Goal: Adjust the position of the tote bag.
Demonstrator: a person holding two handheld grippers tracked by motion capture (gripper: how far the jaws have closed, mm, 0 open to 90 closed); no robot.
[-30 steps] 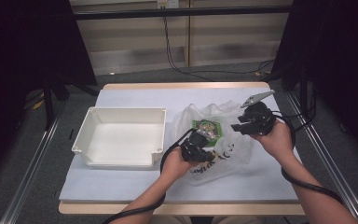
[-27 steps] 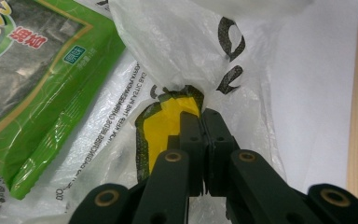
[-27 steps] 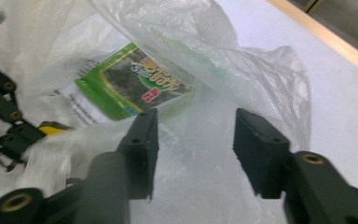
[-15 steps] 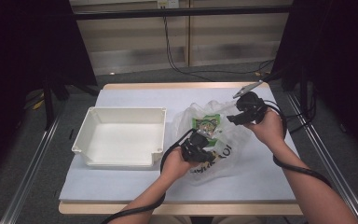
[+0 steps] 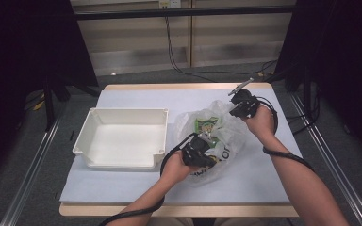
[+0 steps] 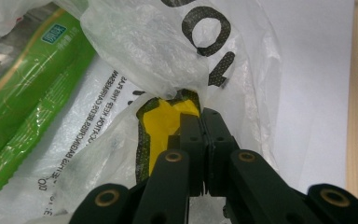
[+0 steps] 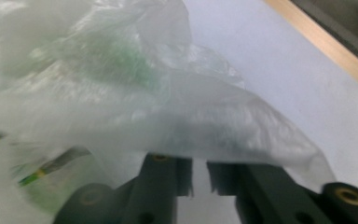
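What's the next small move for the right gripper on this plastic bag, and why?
Probably lift the right gripper slightly up and away from the left gripper to open the plastic bag. Its jaws have just been closing, with bag film draped over them; the left is shut on the bag's near edge, and the green packet sits inside.

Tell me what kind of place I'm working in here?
Most likely a lab recording station, not a home or shop: a table under a plain white cover, dark curtains on both sides, and metal rails along the floor. On it sit a white bin and a plastic bag of packets.
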